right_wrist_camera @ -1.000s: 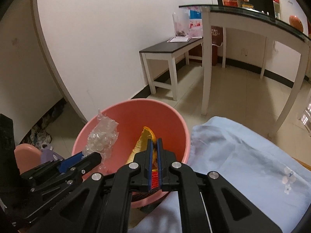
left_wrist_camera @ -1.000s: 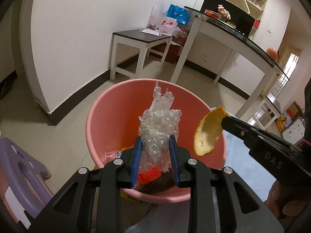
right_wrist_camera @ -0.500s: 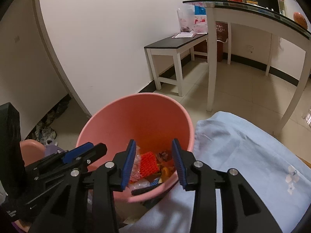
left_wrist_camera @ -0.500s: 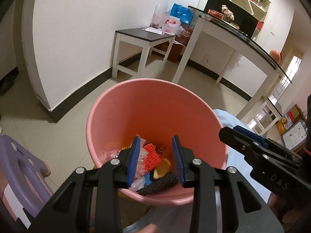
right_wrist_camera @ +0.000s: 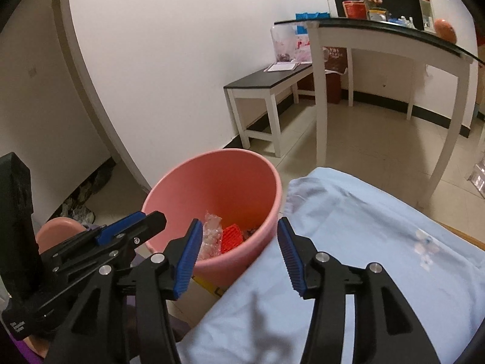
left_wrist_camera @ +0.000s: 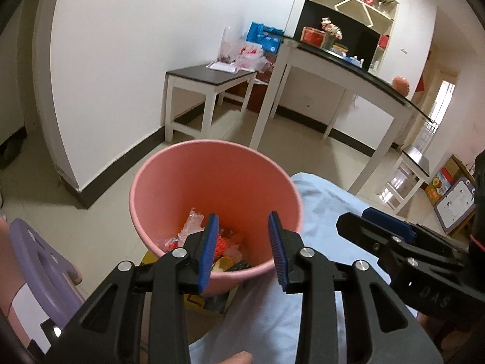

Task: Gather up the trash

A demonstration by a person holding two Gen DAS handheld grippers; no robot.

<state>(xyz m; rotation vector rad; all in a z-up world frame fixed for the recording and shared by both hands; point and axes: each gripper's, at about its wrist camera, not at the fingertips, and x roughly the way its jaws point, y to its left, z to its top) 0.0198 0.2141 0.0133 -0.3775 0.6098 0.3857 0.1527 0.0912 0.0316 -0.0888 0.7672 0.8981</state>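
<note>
Both my claws are empty right now. My left gripper (left_wrist_camera: 242, 242) has its jaws partway apart with nothing between them, and my right gripper (right_wrist_camera: 239, 250) has just been opening its jaws and sits a bit wider, also with nothing in it.

The trash is down in the pink bucket (left_wrist_camera: 212, 163), which stands on the floor right against the blue cloth (right_wrist_camera: 363, 227) edge. I can see the crumpled clear plastic wrap (right_wrist_camera: 210, 230), the red foam fruit net (right_wrist_camera: 232, 238) and a bit of orange peel (left_wrist_camera: 224, 263) at the bottom.

Handling-wise, it all looks super light and squashy to me. The plastic wrap is probably slippery and springs back, so I'd pinch a bunched fold, not a flat sheet. The net is soft and grabs easily anywhere (mesh catches on the pads). The peel is stiffer but thin, so I'd grip across its edge.

From these views I can't see any more trash on the cloth.
</note>
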